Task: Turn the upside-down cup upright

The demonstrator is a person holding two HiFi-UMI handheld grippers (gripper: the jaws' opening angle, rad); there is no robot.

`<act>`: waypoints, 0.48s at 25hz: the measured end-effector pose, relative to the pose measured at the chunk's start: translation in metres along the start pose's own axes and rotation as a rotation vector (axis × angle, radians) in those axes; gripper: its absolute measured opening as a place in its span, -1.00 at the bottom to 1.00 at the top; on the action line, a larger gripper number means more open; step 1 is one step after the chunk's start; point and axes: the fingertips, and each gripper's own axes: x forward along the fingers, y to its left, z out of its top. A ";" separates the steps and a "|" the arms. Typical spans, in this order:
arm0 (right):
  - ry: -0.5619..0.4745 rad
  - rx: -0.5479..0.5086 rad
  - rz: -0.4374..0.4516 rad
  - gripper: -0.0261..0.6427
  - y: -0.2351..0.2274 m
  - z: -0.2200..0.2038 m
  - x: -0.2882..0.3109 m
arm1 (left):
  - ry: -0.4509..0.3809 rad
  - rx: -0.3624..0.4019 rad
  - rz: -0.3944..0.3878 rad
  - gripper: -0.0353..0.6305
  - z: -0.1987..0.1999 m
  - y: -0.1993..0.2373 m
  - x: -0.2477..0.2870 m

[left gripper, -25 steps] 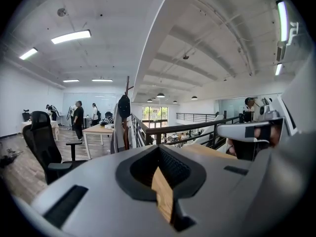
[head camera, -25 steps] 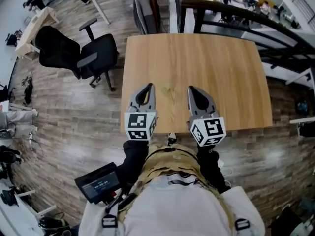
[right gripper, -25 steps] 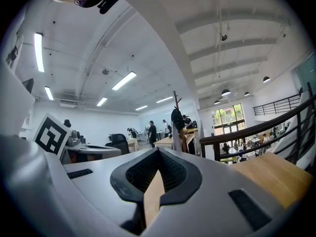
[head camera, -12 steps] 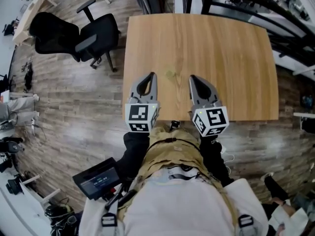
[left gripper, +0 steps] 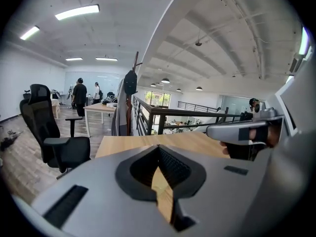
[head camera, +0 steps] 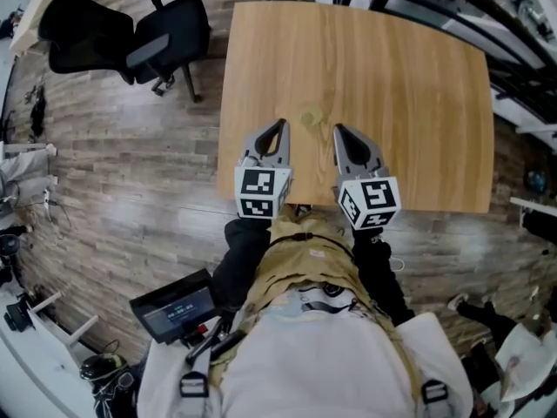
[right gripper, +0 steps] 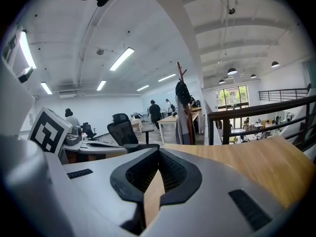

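Person: torso (head camera: 305, 338) in a pale top with tan straps filled the bottom of the head view, with dark sleeves running up to both tools.
Screen unit: a small dark device (head camera: 172, 305) hung at the person's left side, over the floor.
Marker cubes: one sat at the rear of each tool, at the table's near edge.
Left gripper (head camera: 281, 124): jaws were clenched tip to tip with nothing between them, and only tabletop showed through the gap behind the tips.
Right gripper (head camera: 338, 129): clenched the same way and empty, just beside the left one and parallel to it.
Table (head camera: 392, 94): light wood. Both jaw tips were over its near part.
Cup: none of the three views showed it.
Office chair (head camera: 130, 33): black, on the plank floor (head camera: 113, 190) off the table's far left corner.
Railing (left gripper: 163, 115): dark, ran behind the table's far edge.
Coat stand (left gripper: 130, 83): stood beside the railing with dark clothing hung on it.
Far end: people (left gripper: 79, 95) stood by a pale desk.
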 end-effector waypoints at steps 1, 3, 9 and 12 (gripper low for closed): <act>0.016 0.003 -0.001 -0.86 0.000 -0.004 0.005 | 0.012 -0.005 -0.007 -0.89 -0.004 0.002 0.004; 0.039 0.006 -0.004 -0.86 -0.001 -0.009 0.015 | 0.039 -0.015 -0.016 -0.89 -0.010 0.008 0.013; 0.133 0.017 -0.023 -0.86 -0.007 -0.036 0.045 | 0.129 -0.048 -0.033 -0.89 -0.032 0.027 0.039; 0.166 0.028 -0.020 -0.86 -0.008 -0.053 0.046 | 0.178 -0.054 -0.054 -0.89 -0.050 0.025 0.045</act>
